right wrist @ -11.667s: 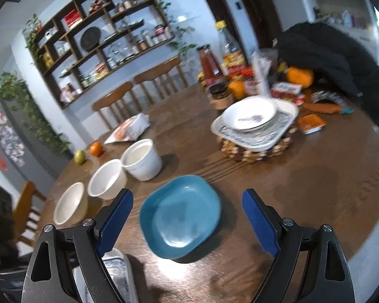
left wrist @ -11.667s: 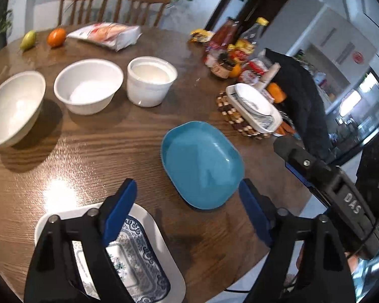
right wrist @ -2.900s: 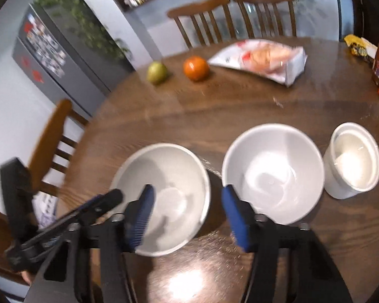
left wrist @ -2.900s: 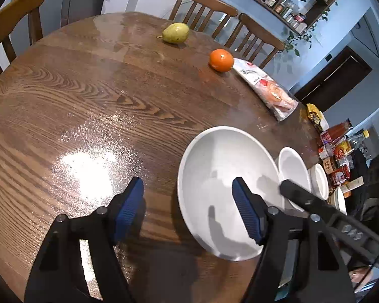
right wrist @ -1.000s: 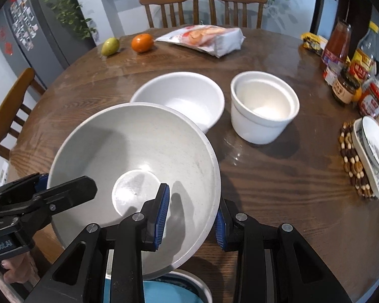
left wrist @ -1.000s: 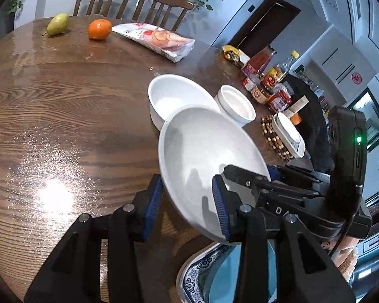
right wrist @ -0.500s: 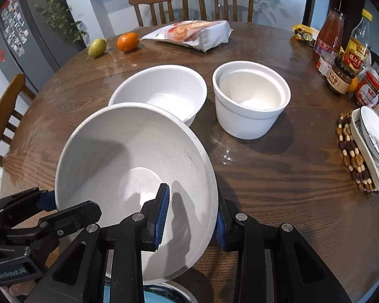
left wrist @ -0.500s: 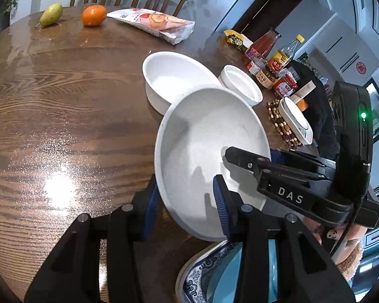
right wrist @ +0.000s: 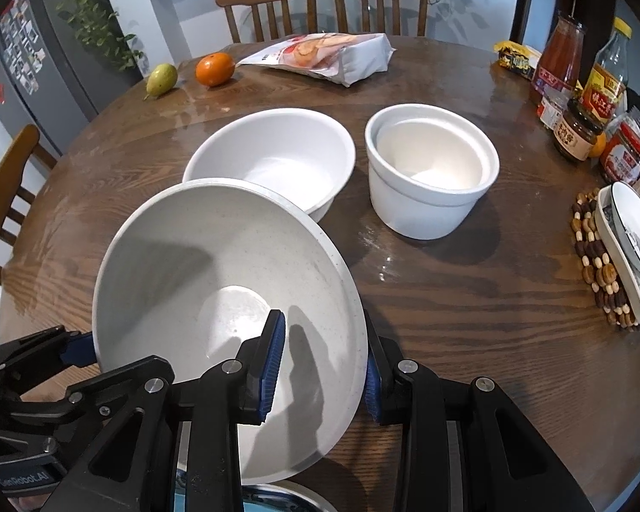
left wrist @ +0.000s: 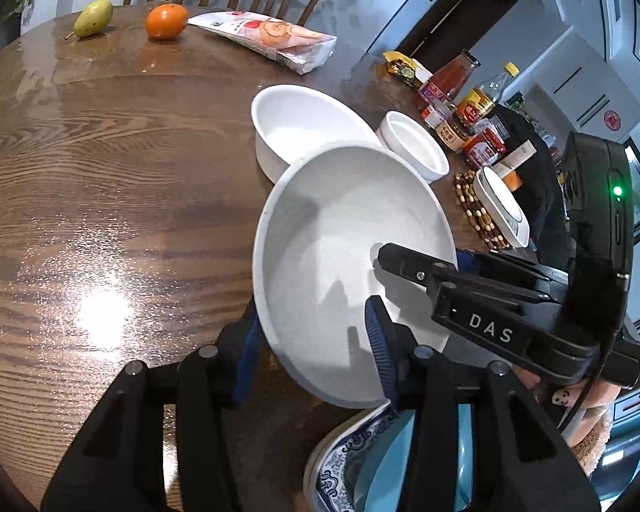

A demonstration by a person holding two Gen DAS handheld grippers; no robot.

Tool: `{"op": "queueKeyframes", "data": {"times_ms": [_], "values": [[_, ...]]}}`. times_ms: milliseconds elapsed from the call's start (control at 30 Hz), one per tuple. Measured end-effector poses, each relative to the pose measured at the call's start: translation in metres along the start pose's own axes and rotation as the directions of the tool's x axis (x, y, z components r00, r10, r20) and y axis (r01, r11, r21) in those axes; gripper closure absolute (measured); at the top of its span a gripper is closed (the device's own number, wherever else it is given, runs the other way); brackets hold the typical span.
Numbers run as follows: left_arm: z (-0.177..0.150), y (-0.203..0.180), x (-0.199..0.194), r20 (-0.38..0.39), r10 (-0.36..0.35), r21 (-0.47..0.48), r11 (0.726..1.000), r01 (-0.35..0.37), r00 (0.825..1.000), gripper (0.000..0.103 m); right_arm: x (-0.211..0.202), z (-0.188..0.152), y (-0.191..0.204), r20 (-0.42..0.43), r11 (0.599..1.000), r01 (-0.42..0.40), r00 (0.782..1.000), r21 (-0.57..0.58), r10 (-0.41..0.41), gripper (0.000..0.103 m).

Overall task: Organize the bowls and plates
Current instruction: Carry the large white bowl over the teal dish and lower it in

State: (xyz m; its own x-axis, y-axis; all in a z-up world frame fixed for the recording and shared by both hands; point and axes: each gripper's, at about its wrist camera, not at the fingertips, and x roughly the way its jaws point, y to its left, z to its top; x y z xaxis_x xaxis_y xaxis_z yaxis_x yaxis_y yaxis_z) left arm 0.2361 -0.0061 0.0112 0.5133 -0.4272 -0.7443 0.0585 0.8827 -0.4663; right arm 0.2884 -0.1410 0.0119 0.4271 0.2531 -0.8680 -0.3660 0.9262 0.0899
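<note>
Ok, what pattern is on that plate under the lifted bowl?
Blue and white ornamental border on the plate, clearest in the left wrist view.

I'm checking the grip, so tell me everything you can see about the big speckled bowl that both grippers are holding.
The speckled bowl is wide, off-white with fine dark flecks and a flat round base, empty, glazed ceramic by its look. It is lifted and tilted. The right gripper pinches its near rim, one pad inside, one outside; the left gripper clamps the opposite rim likewise. It hangs over the wooden table, in front of a plain white bowl, above a blue patterned plate.
</note>
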Motion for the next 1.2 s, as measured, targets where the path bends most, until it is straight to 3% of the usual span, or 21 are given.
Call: {"op": "queueKeyframes", "data": {"times_ms": [333,800,933,1067,1200], "values": [[0.002,0.011,0.0,-0.005,0.007,-0.046,0.999,-0.007,1.0,0.056,0.008,0.007,0.01,-0.021,1.0,-0.017,1.0,-0.001,0.017,0.068],[0.0,0.006,0.001,-0.029,-0.018,-0.023,1.0,0.017,0.999,0.047,0.007,0.001,0.006,-0.048,0.999,-0.025,0.998,0.031,0.027,0.067],[-0.001,0.003,-0.002,-0.013,0.006,-0.002,1.0,-0.006,1.0,0.04,0.004,-0.002,0.006,-0.046,0.997,-0.059,0.997,0.049,0.061,0.055],[0.0,0.005,-0.006,0.0,0.001,0.005,1.0,-0.001,1.0,0.032,-0.003,-0.003,0.003,-0.006,0.997,-0.039,0.999,0.066,0.04,0.042],[0.001,0.006,-0.008,0.001,-0.005,-0.001,1.0,0.005,1.0,0.03,-0.012,-0.004,0.001,0.018,0.996,-0.032,0.999,0.078,0.031,0.038]]}}
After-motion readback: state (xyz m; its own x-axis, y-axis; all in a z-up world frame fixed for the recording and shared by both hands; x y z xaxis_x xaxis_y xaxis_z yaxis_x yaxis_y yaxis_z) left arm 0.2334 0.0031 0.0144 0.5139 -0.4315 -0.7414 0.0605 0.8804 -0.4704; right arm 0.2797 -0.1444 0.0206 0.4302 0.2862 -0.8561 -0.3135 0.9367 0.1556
